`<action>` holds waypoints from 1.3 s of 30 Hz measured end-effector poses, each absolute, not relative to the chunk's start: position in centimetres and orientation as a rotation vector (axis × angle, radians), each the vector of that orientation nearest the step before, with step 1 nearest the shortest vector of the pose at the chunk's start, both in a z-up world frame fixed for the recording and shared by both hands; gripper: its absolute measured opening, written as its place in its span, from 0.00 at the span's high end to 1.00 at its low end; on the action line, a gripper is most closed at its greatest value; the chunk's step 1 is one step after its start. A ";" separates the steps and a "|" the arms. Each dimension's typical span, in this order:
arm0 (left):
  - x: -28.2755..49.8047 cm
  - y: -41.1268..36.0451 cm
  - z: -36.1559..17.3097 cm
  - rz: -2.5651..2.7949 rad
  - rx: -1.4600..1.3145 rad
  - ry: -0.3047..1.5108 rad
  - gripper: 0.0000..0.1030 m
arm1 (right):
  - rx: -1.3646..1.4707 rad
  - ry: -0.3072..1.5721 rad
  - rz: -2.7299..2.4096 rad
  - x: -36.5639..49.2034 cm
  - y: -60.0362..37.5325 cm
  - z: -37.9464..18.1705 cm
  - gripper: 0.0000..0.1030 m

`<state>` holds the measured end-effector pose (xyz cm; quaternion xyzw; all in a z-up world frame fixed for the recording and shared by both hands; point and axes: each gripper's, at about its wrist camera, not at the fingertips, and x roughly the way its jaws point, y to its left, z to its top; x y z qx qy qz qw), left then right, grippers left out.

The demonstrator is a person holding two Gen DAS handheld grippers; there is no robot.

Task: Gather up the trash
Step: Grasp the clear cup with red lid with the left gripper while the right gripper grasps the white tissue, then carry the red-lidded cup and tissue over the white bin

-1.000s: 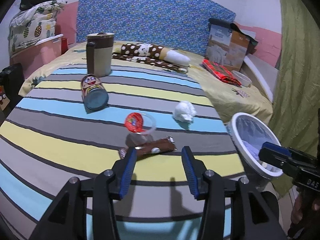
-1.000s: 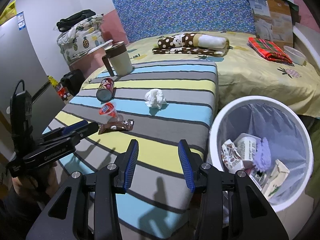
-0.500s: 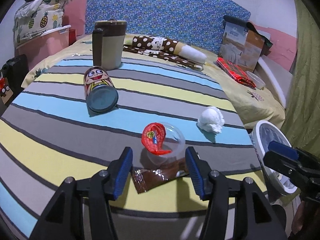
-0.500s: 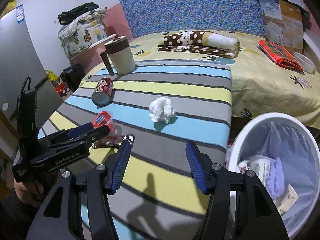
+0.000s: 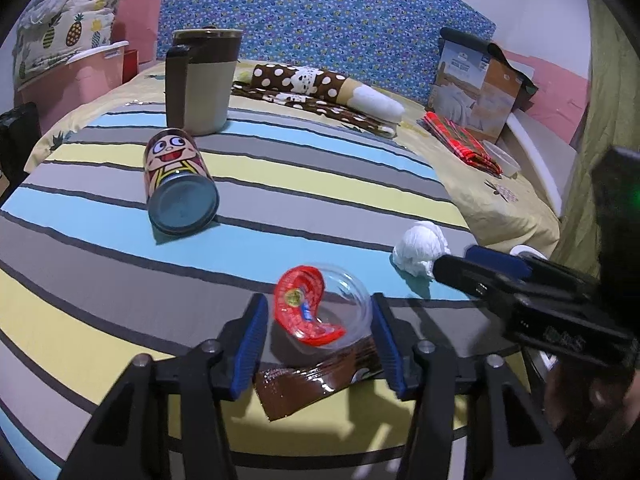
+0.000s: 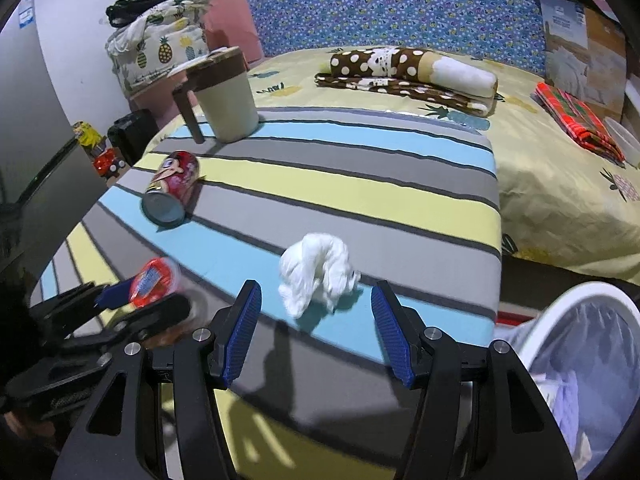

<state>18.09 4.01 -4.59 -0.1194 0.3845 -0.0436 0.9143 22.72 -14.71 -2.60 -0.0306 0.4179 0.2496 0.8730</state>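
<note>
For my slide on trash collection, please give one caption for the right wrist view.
Right claw, open, approaches the crumpled tissue on the striped cloth, white bin at right.

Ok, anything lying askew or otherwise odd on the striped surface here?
Yes. The cartoon-printed can lies tipped on its side, its base toward the camera, in front of the upright mug. The clear jelly cup is tilted, its red foil lid peeled back, resting on a brown wrapper. A crumpled tissue sits apart, near the edge.
</note>
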 end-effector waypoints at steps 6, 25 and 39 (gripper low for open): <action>18.1 4.3 -4.6 -0.106 -0.250 0.794 0.58 | -0.058 0.902 0.526 23.8 -14.1 -3.1 0.43; 16.0 2.3 -1.6 -0.123 -0.188 0.726 0.58 | 0.012 0.816 0.540 18.8 -17.3 0.2 0.66; 14.7 -4.7 0.5 -0.271 -0.114 0.713 0.58 | 0.090 0.785 0.399 14.8 -24.4 1.1 0.66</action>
